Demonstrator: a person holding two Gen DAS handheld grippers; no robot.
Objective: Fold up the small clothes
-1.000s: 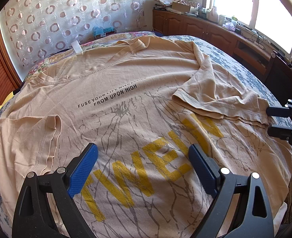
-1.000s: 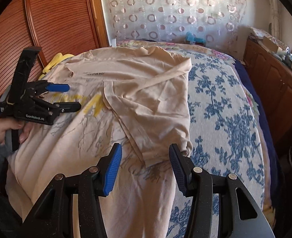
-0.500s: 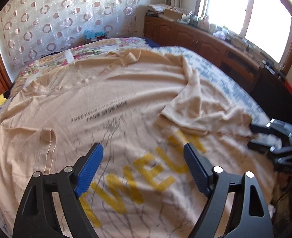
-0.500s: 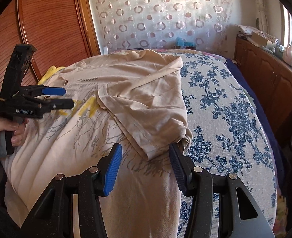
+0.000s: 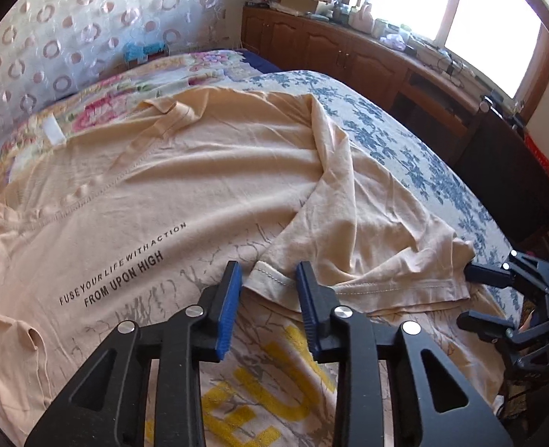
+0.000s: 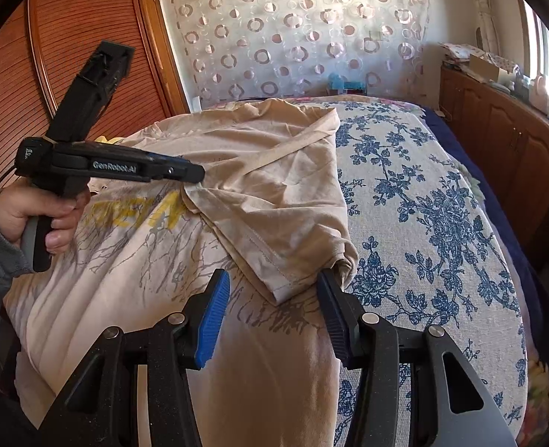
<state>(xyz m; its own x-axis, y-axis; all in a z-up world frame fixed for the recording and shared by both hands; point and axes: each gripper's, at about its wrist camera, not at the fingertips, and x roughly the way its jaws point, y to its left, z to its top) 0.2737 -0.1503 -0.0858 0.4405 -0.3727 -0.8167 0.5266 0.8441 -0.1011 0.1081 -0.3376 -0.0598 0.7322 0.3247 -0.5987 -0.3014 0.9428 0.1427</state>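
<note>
We see a big tan T-shirt (image 5: 199,201) spread flat on a bed (image 6: 423,223) with a blue flower cover. The shirt has black words and large yellow letters on it. One side of the shirt is folded over on top of the rest, and that folded part (image 5: 356,246) ends in a stitched hem.

Our left gripper (image 5: 268,298) sits low over the shirt. Its blue fingers (image 5: 230,309) stand part way apart, one on each side of the folded part's near corner. In the right wrist view the tips look almost together at that corner (image 6: 196,190), so we cannot tell if they pinch the cloth. A bare hand (image 6: 47,216) holds this gripper's handle.

Our right gripper (image 6: 274,298) is spread wide. The other hem corner of the folded part (image 6: 285,287) lies between its fingers, near the right finger. It holds nothing.

A brown wood cabinet (image 5: 349,59) stands beside the bed, under a bright window (image 5: 460,15).
</note>
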